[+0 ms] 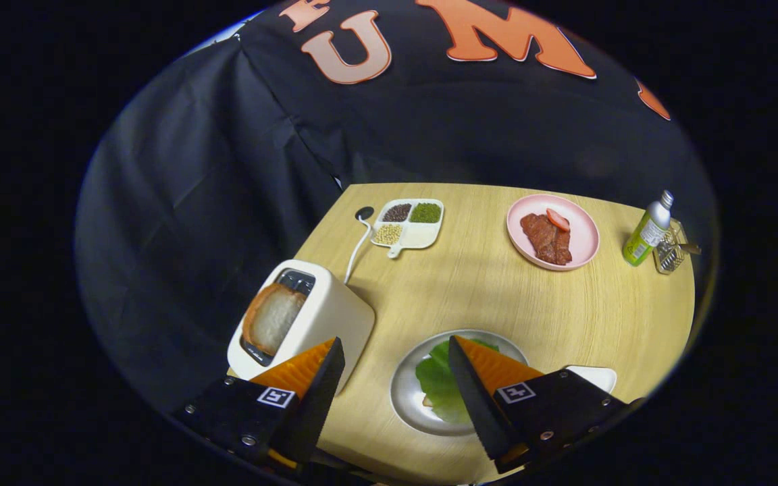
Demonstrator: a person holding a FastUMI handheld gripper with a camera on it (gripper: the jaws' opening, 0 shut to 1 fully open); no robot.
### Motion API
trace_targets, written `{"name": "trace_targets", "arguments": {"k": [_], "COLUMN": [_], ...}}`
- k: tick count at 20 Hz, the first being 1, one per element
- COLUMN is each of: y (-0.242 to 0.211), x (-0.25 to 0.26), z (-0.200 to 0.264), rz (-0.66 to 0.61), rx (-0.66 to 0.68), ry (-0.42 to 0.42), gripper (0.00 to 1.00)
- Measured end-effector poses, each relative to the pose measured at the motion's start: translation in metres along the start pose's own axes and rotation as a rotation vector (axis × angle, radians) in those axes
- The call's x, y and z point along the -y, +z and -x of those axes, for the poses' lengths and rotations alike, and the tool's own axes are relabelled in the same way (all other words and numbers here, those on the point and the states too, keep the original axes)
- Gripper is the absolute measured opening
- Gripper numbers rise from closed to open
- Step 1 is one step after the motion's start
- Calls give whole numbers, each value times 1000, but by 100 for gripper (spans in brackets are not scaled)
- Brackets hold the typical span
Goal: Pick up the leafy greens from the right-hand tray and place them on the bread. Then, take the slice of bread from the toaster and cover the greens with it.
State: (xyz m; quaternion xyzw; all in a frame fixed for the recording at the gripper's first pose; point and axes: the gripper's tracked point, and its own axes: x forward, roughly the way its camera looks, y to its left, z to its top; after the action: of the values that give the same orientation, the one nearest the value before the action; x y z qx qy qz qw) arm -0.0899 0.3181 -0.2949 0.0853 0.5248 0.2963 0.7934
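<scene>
The first half of the task looks done: the leafy greens (439, 381) already lie on the grey plate (404, 391) at the near edge of the counter (483, 297), and a pale sliver at their near side is probably the bread beneath them, though too little shows to be sure. What is left, as I judge it, is the second half: lifting the slice of bread (273, 318) out of the toaster (331, 317) and laying it over the greens.

The claw (396, 368) is spread wide and holds nothing. Its left finger sits over the near end of the toaster, its right finger over the plate and part of the greens, with bare counter in the gap between them.

The slice stands upright in the toaster slot, at the counter's near left corner; it is pale in the middle with a brown crust around it, and a good part of it rises clear of the slot. The greens are bright green, flat and broad, lying loosely on the plate.

Part of a white tray (598, 374) peeks out just right of the right finger. Along the far edge stand a divided dish of beans (409, 224), a pink plate of meat (581, 233) and, at the far right corner, a green bottle (647, 233)
</scene>
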Motion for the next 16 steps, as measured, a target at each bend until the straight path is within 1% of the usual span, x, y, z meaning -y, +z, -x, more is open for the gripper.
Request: {"name": "trace_targets", "arguments": {"k": [2,4,8,14,16], "y": [12,19,16,7,6], "x": [-23,-49,-91,-123,-126], "z": [-1,-1,-20,-40,-47], "rz": [8,15,24,37,28], "rx": [-7,-22,-96,-199,-237], "ry": [16,38,55,5,-27], "gripper": [95,95,95,93,89]}}
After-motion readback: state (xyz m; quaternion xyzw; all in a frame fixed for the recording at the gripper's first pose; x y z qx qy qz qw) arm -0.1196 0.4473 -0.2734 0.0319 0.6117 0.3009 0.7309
